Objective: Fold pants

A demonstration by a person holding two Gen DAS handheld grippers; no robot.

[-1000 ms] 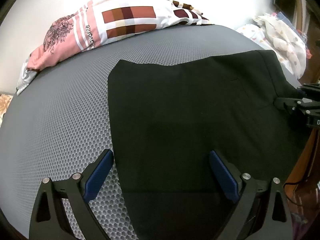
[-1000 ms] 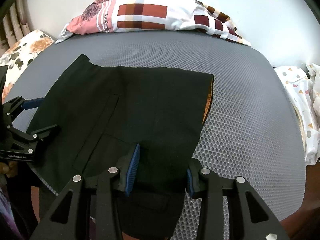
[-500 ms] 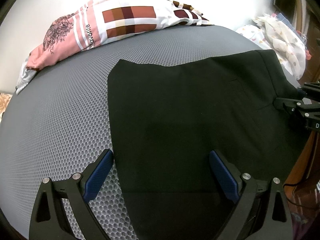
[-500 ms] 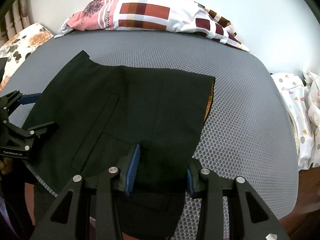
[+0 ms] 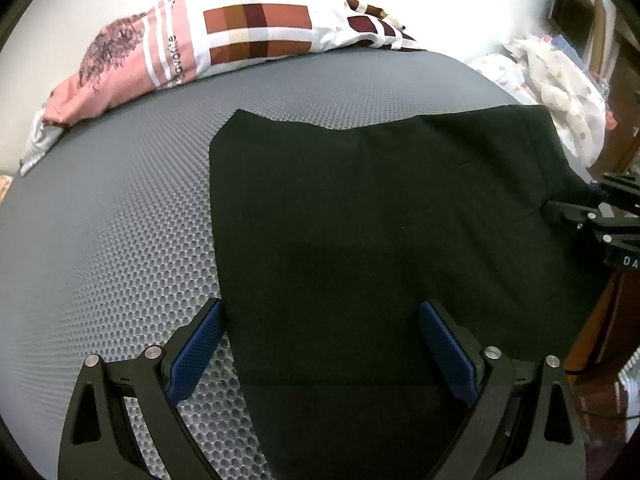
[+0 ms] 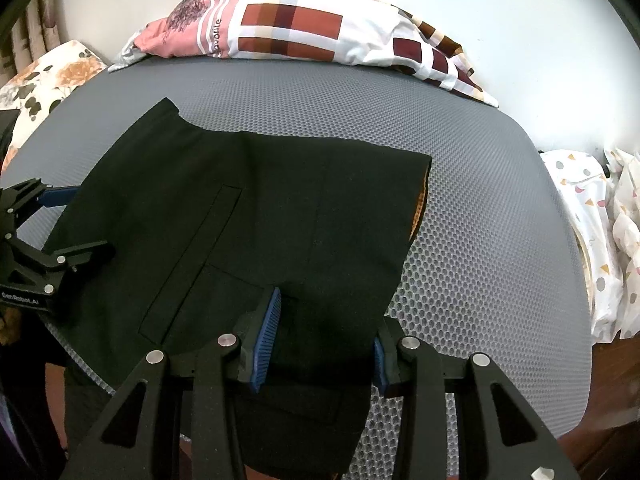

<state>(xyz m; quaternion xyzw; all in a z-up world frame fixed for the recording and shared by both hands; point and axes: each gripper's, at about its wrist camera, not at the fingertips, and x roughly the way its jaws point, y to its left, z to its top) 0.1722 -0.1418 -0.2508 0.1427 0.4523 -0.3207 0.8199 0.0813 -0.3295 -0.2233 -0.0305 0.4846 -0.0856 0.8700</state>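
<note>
Black pants (image 5: 380,220) lie folded flat on a grey honeycomb mat (image 5: 120,220), with part hanging over the near edge. My left gripper (image 5: 320,344) is open, straddling the pants' near left edge, empty. My right gripper (image 6: 324,344) is open over the near right part of the pants (image 6: 260,232), with nothing between its blue pads. Each gripper shows in the other view: the right one (image 5: 592,216) at the pants' right side, the left one (image 6: 60,228) at the left side.
A patchwork pink and brown quilt (image 5: 240,36) lies along the mat's far edge by the white wall. White patterned bedding (image 6: 600,240) sits to the right. A floral cushion (image 6: 52,76) is at the far left. The mat's near edge (image 6: 520,420) drops off close by.
The right wrist view has shifted slightly back and up; the left gripper hardly moved. The pants lie the same and both jaws stay open.
</note>
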